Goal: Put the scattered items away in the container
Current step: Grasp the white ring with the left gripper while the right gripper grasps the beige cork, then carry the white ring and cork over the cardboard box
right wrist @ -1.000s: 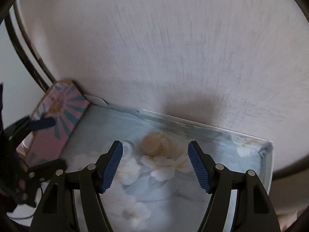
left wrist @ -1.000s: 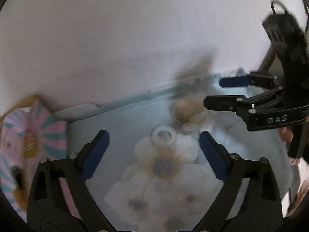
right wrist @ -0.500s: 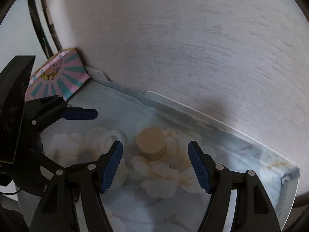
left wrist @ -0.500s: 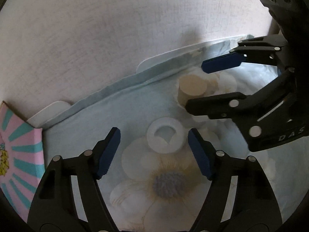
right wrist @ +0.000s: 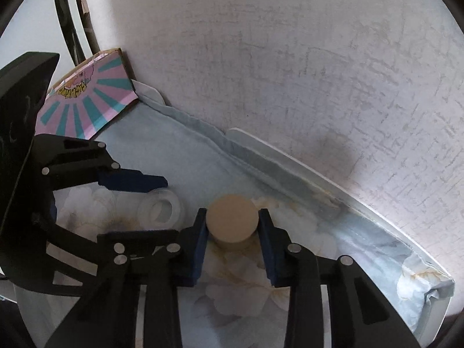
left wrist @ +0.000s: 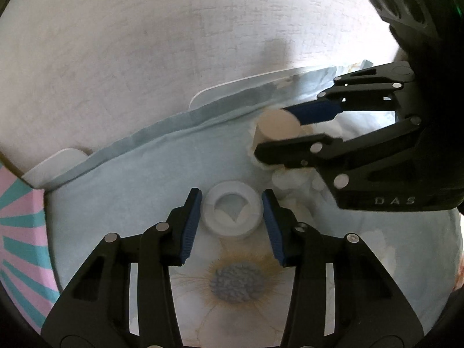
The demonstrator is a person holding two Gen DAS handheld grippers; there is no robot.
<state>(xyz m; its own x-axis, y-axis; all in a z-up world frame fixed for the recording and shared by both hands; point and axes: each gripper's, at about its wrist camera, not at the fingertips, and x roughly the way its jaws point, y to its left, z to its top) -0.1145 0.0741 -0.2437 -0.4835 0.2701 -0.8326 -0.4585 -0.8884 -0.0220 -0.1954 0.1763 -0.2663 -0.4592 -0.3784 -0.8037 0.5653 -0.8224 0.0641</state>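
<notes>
- Both hand-held grippers have come down onto the floral cloth (left wrist: 121,203) since a second ago, and their jaws have just been closing, each with an item between them.
- Left hand-held gripper (left wrist: 231,214): narrow, its blue pads right at the sides of the white ring (left wrist: 231,214), which lies flat on the cloth; I cannot tell whether they press on it yet.
- Right hand-held gripper (right wrist: 233,226): closed on the tan cylinder (right wrist: 233,220), pads touching both sides; the cylinder stands upright on the cloth, near the cloth's folded far edge.
- Ring and cylinder lie near each other, so the two grippers work close together, almost at right angles.
- Progress, as I judge it: early. Both items are being grasped but neither is lifted, and nothing shows as put away.
- The container is not clearly identifiable; a pink-and-teal striped box (right wrist: 87,101) at the cloth's left end may be it, but its inside is hidden.
- Left to do: lift both items, carry them over, release.
- Writing: "DAS" is moulded on the right gripper's body (left wrist: 394,201). The box carries a yellow cartoon logo, too small to read.
</notes>
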